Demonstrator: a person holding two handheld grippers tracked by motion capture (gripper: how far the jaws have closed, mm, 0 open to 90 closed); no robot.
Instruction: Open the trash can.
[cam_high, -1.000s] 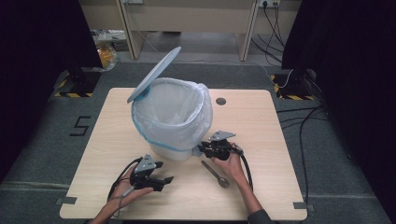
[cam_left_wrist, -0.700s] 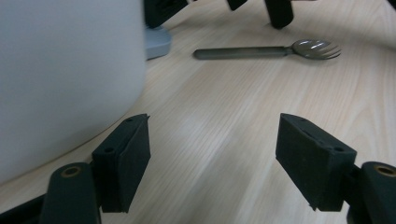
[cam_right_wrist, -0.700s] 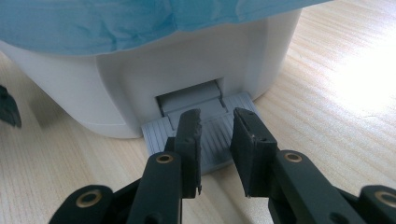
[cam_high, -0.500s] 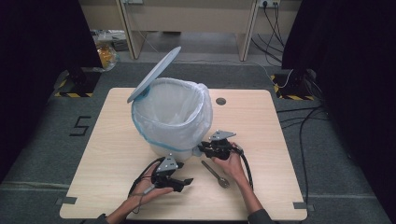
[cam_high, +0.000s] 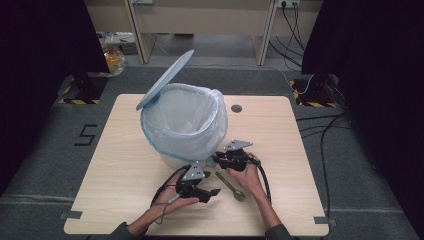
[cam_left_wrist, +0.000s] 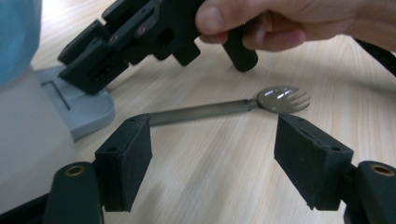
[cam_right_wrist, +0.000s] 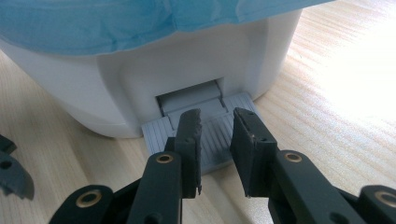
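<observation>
Pressing down on the grey pedal of the white bin, the right gripper has its jaws pulled close together, with nothing between them. The bin's lid stands up, and a blue-edged bag lines the bin. The left gripper has its jaws wide apart. A metal spork lies flat on the wooden table just in front of those jaws, not touching them. Its forked end points toward the right jaw, under the hand that holds the right gripper.
</observation>
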